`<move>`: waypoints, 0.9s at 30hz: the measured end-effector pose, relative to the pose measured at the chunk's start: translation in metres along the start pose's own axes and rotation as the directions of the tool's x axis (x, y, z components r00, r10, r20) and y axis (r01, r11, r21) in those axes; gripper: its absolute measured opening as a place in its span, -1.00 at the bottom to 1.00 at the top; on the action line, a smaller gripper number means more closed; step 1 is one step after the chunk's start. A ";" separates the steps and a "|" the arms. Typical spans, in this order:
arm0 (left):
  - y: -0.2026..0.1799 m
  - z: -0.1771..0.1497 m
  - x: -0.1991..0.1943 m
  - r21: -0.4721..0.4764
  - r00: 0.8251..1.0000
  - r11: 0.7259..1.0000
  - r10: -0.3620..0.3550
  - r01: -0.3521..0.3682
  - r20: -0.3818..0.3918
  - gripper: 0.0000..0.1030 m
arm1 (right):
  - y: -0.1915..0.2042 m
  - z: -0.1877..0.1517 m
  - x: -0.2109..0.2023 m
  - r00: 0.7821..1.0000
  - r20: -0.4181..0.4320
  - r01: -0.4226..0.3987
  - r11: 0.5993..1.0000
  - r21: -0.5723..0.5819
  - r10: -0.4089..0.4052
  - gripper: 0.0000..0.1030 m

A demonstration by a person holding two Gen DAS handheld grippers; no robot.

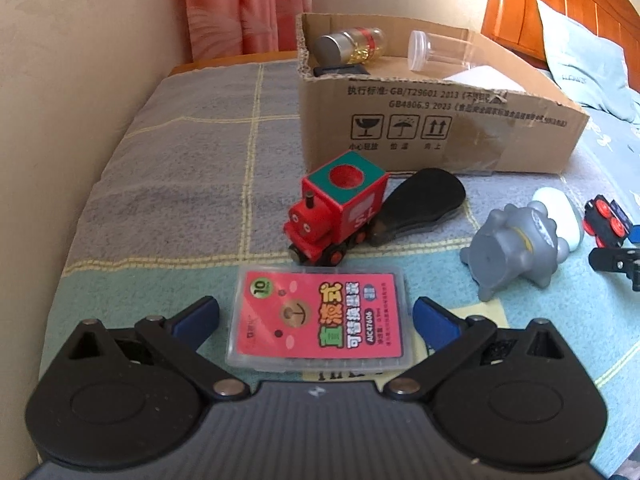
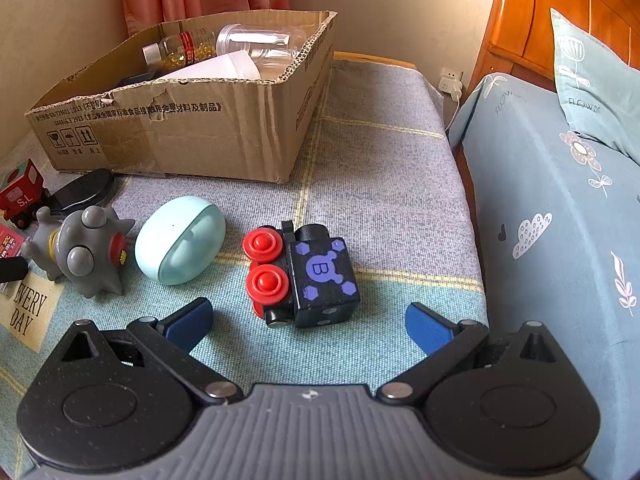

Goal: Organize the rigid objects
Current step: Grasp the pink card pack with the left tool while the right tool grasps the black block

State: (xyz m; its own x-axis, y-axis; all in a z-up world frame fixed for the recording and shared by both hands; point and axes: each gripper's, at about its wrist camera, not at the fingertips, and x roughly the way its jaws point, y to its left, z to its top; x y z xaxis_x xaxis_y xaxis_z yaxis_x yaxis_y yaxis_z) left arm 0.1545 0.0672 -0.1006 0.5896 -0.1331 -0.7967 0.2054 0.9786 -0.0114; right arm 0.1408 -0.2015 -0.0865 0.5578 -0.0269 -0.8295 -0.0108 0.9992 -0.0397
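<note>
My left gripper [image 1: 316, 316] is open, its blue fingers on either side of a flat clear case with a red label [image 1: 320, 318] lying on the bed, not touching it. Beyond the case stands a red toy train [image 1: 332, 208] next to a black oval object [image 1: 420, 204]. My right gripper [image 2: 308, 322] is open and empty, just short of a black toy train with red wheels [image 2: 304, 276] lying on its side. A grey spiky toy figure [image 2: 82, 250] and a pale blue egg-shaped case [image 2: 180, 240] lie to its left. The cardboard box [image 2: 180, 128] holds a pill bottle [image 1: 352, 44] and a clear jar [image 1: 436, 50].
The blanket-covered surface [image 1: 180, 152] meets a beige wall on the left. A higher bed with a blue floral sheet [image 2: 560, 200], a pillow and a wooden headboard [image 2: 532, 12] stands on the right. A wall socket with a charger [image 2: 452, 80] sits behind. Pink curtains [image 1: 248, 4] hang at the back.
</note>
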 end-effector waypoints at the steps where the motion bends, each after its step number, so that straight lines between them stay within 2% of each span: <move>1: 0.000 0.000 0.000 0.002 1.000 1.000 -0.001 0.001 0.001 0.90 | 0.000 0.000 0.000 1.000 0.000 0.000 1.000 0.000 0.000 1.00; 3: -0.003 0.000 -0.003 0.000 1.000 1.000 0.002 -0.002 0.005 0.76 | 0.000 0.000 0.000 1.000 0.004 -0.003 1.000 -0.005 0.003 1.00; 11: -0.007 0.002 -0.002 -0.010 1.000 1.000 0.013 -0.013 -0.007 0.76 | -0.001 0.001 0.002 0.999 0.018 -0.038 0.998 -0.054 0.039 1.00; 21: -0.005 0.000 -0.003 -0.008 1.000 1.000 0.009 -0.009 -0.002 0.76 | 0.003 0.009 0.008 0.989 0.037 -0.136 0.972 -0.190 0.146 1.00; 27: -0.005 0.001 -0.003 -0.008 1.000 1.000 0.007 -0.008 -0.003 0.76 | 0.003 0.013 0.010 0.986 0.026 -0.155 0.964 -0.214 0.164 1.00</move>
State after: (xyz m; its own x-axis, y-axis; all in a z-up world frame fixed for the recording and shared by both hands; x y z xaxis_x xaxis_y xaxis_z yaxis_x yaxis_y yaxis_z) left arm 0.1525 0.0630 -0.0973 0.5891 -0.1253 -0.7983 0.1945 0.9809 -0.0105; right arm 0.1569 -0.1982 -0.0875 0.5695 0.1384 -0.8103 -0.2744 0.9612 -0.0287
